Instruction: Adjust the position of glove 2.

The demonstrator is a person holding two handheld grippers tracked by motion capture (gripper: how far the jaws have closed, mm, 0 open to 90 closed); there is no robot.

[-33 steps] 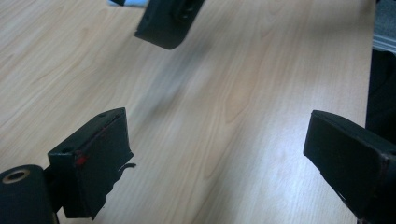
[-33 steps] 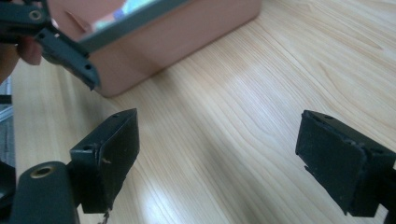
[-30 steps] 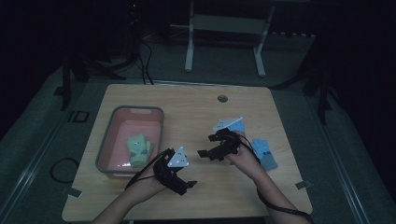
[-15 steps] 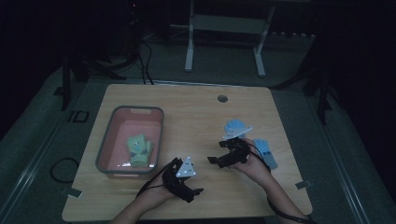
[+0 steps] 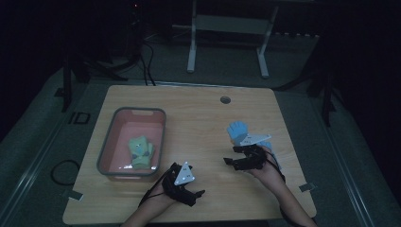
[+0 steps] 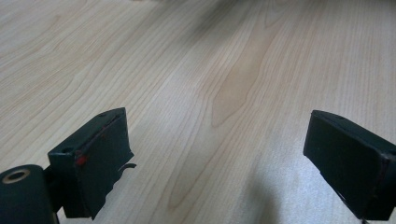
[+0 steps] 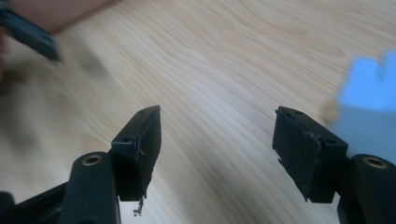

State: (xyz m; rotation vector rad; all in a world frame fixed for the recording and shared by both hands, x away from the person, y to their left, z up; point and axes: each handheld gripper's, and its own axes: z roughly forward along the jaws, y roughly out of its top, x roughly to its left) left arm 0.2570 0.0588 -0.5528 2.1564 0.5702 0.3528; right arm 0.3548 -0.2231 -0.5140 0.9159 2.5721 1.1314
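A blue glove (image 5: 237,130) lies flat on the wooden table (image 5: 198,113), right of centre. My right gripper (image 5: 232,161) hovers just in front of the glove, pointing left. Its jaws have just been closing and stand open over bare wood. In the right gripper view (image 7: 217,116) the blue glove (image 7: 369,88) is a blur at the right. My left gripper (image 5: 193,191) is low near the table's front edge. In the left gripper view (image 6: 215,126) its jaws stand wide open with only table between them. A green glove (image 5: 140,151) lies in the bin.
A grey-rimmed pink bin (image 5: 106,151) stands at the left of the table. A second blue piece (image 5: 278,160) peeks out beside the right hand. A small round hole (image 5: 225,100) sits near the far edge.
The right gripper has drawn back from the blue glove toward the near right, uncovering it, and its jaws are narrower. The left gripper has sunk toward the table's front edge.
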